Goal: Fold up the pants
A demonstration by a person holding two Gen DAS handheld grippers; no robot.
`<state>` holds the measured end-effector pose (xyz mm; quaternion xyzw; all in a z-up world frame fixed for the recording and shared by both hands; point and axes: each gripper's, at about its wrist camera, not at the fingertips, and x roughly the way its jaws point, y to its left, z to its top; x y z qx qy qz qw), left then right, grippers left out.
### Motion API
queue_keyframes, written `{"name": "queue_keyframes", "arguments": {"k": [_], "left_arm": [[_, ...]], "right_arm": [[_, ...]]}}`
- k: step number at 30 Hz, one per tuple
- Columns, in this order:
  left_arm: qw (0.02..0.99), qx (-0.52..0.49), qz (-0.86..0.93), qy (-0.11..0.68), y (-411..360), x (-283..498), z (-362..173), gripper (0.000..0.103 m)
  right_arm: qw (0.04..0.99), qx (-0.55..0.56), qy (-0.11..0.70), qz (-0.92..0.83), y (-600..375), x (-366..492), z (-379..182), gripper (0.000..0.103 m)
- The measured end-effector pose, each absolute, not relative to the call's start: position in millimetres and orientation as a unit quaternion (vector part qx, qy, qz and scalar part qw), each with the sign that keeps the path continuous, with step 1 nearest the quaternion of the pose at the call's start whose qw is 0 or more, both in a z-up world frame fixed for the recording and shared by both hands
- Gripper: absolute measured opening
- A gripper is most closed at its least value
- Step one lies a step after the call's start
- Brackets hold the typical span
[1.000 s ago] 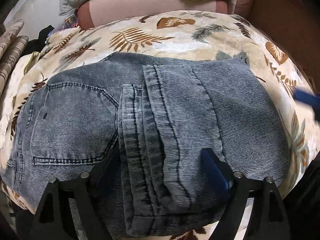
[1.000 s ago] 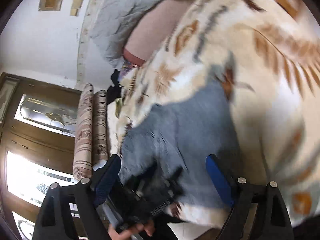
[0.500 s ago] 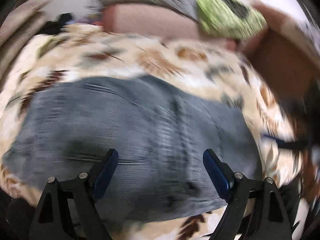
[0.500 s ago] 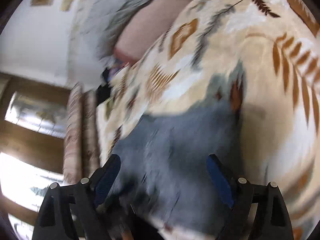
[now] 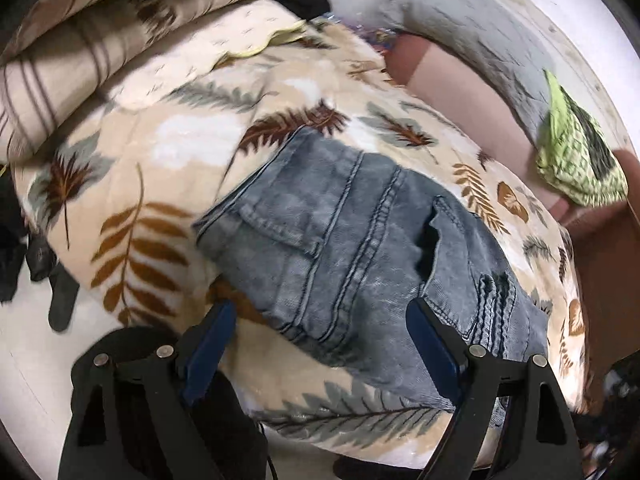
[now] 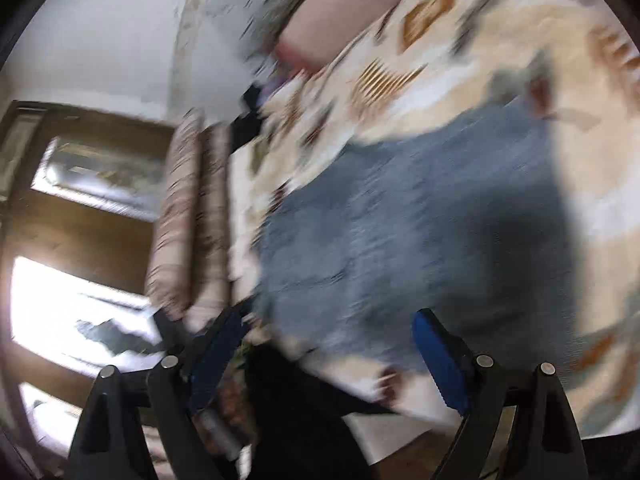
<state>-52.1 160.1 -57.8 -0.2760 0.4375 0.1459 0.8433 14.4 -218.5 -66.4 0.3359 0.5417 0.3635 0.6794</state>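
Note:
Grey-blue denim pants lie folded into a compact bundle on a cream blanket with a leaf print. My left gripper is open and empty, its blue-padded fingers spread just over the near edge of the bundle. In the blurred right wrist view the pants lie on the same blanket. My right gripper is open and empty at the pants' near edge.
Striped rolled bolsters lie at the back left. A grey pillow and a green patterned cloth lie at the back right. Dark clothing hangs at the bed's left edge. A wooden door with glass stands beyond the bed.
My left gripper has swung round to the left, so the pants now lie diagonally in its view. My right gripper has moved closer over the pants. Both stayed open.

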Motion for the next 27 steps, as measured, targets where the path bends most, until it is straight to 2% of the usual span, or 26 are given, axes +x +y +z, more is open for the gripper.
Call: {"name": "queue_keyframes", "arguments": {"k": [3,5,9,12,14,15,19,20,22,27], "left_arm": [[0.849,-0.269,0.128,0.437,152,-53,-55,0.087],[0.857,-0.256,0.121,0.431,147,-53,-51,0.087],[0.854,-0.259,0.119,0.434,145,-50,-55,0.087],[0.854,-0.255,0.111,0.439,142,-49,-57,0.087],[0.859,-0.247,0.110,0.435,140,-52,-53,0.087],[0.860,-0.244,0.111,0.434,141,-53,-52,0.087],[0.859,-0.246,0.121,0.433,146,-56,-53,0.087],[0.857,-0.247,0.125,0.434,147,-56,-54,0.087],[0.855,-0.250,0.126,0.437,148,-56,-56,0.087],[0.855,-0.246,0.119,0.440,146,-56,-58,0.087]], "right_arm": [[0.686,0.303,0.579,0.321,-193,11,-90,0.090],[0.717,0.253,0.570,0.310,-188,3,-85,0.090],[0.817,0.033,0.504,0.278,-166,-29,-51,0.087],[0.824,-0.047,0.491,0.278,-145,-35,-52,0.069],[0.821,-0.082,0.489,0.283,-133,-33,-63,0.049],[0.817,-0.093,0.494,0.284,-131,-32,-71,0.046],[0.799,-0.085,0.512,0.303,-116,-17,-92,0.036],[0.798,-0.076,0.513,0.306,-117,-15,-92,0.026],[0.793,-0.035,0.520,0.315,-127,-8,-89,0.016],[0.782,0.050,0.522,0.338,-145,1,-72,0.013]]}}
